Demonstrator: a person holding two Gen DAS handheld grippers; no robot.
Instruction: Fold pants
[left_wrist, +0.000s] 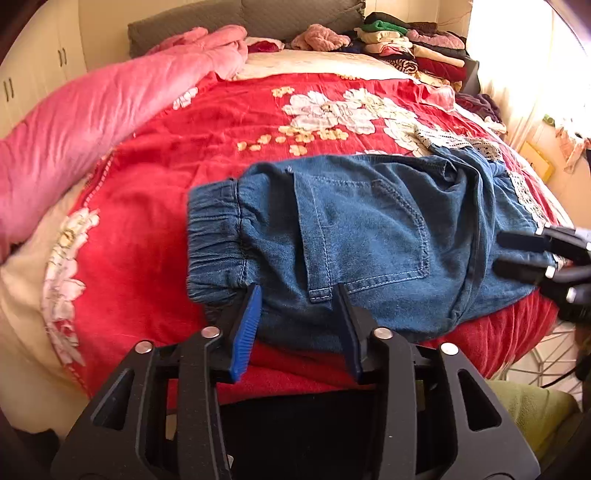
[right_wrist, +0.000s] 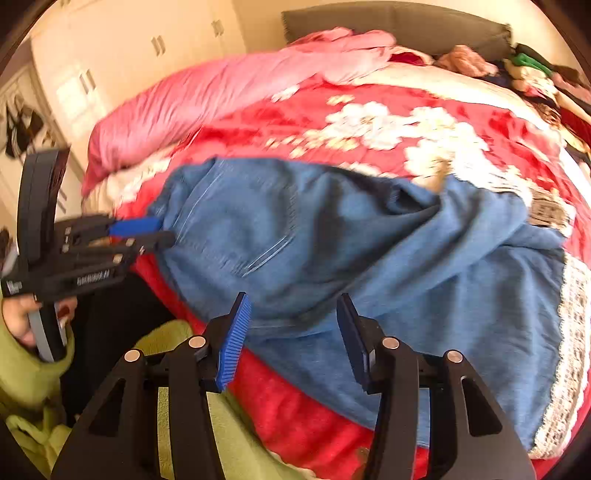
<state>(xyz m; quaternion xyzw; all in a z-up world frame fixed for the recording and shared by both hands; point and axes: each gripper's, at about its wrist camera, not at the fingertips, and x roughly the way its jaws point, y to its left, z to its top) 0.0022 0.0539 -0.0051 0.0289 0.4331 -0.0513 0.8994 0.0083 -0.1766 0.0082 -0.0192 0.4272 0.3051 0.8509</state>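
Pants (left_wrist: 362, 240) = blue denim w/ lace trim, lying on the red floral blanket (left_wrist: 207, 122) of the bed, near its front edge. They look already doubled over: elastic waistband (left_wrist: 214, 240) at the left end, back pocket facing up, bunched fabric w/ lace at the right end. The pink quilt (left_wrist: 92, 122) lies well beyond the waistband, up the left side of the bed; the stack of folded clothes (left_wrist: 410, 48) sits far behind the pants at the headboard corner.

Left tongs (left_wrist: 297, 299): apart, blue pads straddling the near hem just right of the waistband, nothing pinched that I can see. Right tongs (right_wrist: 293, 314): also apart, over the near edge of the pants toward the lace end, no cloth between the pads. So neither has a grip right now; the pants lie free on the blanket.

Step, my read: between folds. One fold looks laid down, tongs let go, next grip not yet taken. Right end is still lumpy, so prob. not finished.

Next move calls for: pick 2 grip pts on the same edge, e.g. the waistband end w/ the left and the near hem w/ the right, clamp thru all layers so the lower one doesn't slide, lift low, carry across to the lace end, then flatten the bunch. Right view is blurred, so the exact hem line there is hard to judge.
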